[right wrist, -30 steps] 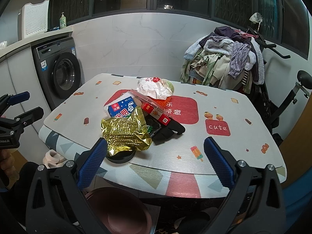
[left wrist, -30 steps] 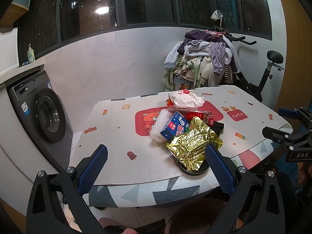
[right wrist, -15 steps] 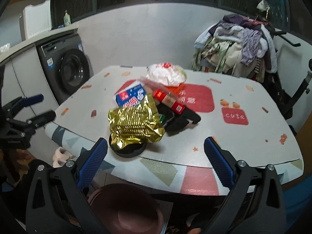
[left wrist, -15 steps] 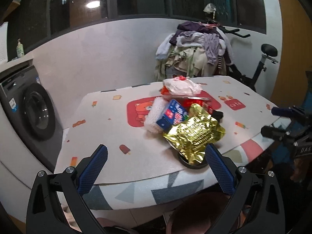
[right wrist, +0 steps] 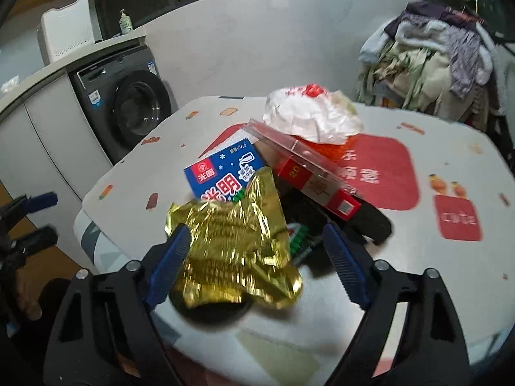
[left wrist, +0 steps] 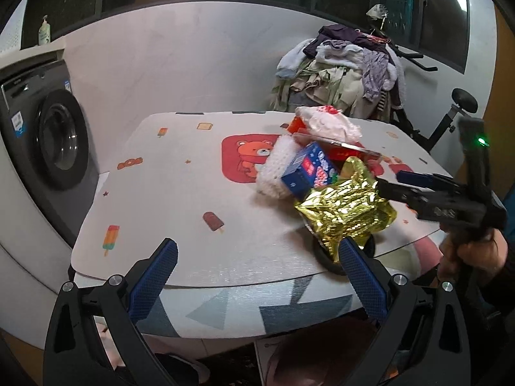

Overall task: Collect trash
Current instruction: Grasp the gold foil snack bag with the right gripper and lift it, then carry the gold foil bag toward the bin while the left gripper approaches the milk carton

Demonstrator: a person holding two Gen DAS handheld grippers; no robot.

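A heap of trash lies on the table (left wrist: 180,193). On its near side, a crumpled gold foil wrapper (right wrist: 231,251) (left wrist: 347,212) rests on a black round dish (right wrist: 219,312). Behind it are a blue milk carton (right wrist: 222,173), a red box under a clear lid (right wrist: 318,189), a white crumpled bag (right wrist: 309,115) and a white foam net (left wrist: 276,167). My right gripper (right wrist: 256,234) straddles the gold wrapper. Its jaws are closing, and the right pad is still clear of the foil. My left gripper (left wrist: 257,247) hangs open over the table's near edge, with nothing between its fingers.
A washing machine (left wrist: 54,138) stands left of the table. Behind the table, a pile of clothes (left wrist: 347,70) lies on an exercise bike. A black object (right wrist: 370,218) lies right of the wrapper. Below the table edge there is a dim brown container (left wrist: 289,360).
Both grippers have dropped and come closer to the table. The right one has advanced until its fingers flank the gold wrapper, and its jaws have narrowed. It now shows at the right of the left wrist view.
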